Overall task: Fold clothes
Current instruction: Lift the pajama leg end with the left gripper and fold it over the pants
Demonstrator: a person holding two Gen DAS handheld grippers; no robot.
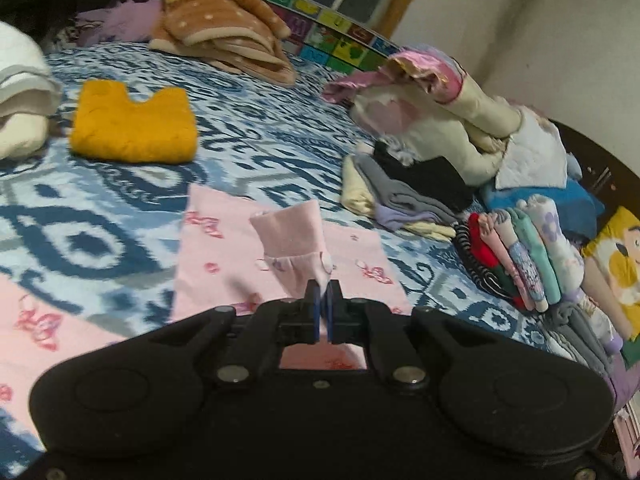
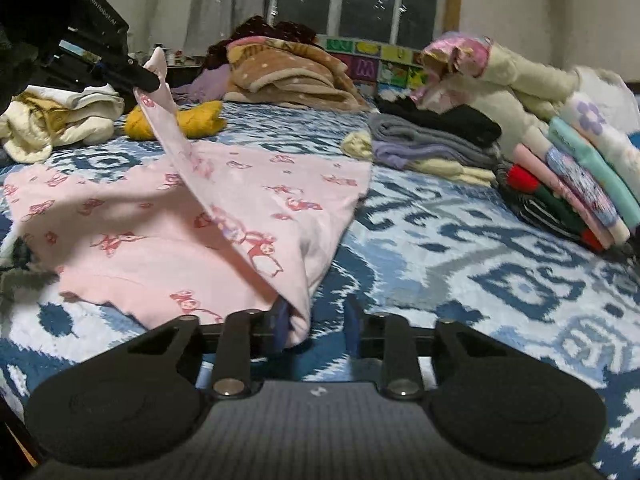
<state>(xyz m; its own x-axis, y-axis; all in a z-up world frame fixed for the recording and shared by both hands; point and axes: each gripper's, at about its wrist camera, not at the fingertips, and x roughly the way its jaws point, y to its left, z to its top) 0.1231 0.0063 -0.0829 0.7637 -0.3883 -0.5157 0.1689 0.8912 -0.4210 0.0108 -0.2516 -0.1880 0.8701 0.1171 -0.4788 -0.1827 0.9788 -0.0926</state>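
left claw (image 1: 322, 292): pressed together on the cuff end of a sleeve (image 1: 294, 236) of the pink garment (image 2: 168, 208); in the right wrist view the same claw (image 2: 150, 80) is seen raised at far left, with the sleeve drawn up taut from the body of the cloth.
right claw (image 2: 316, 326): fingers apart, low over the bed (image 2: 460, 240); a folded corner of the pink cloth lies against the left finger, but nothing is seen clamped.
pink garment: spread mostly flat on the bed, straight ahead and to the left of the right claw; thin, soft knit, pale pink with a darker pink bow print, lightly creased.
deciding relation: the lifted sleeve runs as a long diagonal band from the left claw down toward the near corner at the right claw, so its long axis is stretched between the two claws; the corner is nearest the right claw, the cuff is already in the left.
stage, as judged: a sleeve fold appears to be in hand; whether it is being laid over or opened out cannot be told.
bed cover: blue and white patterned weave, flat.
folded stack (image 2: 568, 188): to the right, thin garments in many colours, edges aligned.
grey and black pile (image 2: 432, 136): beyond it, soft, loosely folded.
yellow knit (image 1: 134, 124): further back on the left, thick and folded square.
brown blanket (image 1: 224, 28): at the far end, fleecy, dotted, heaped.
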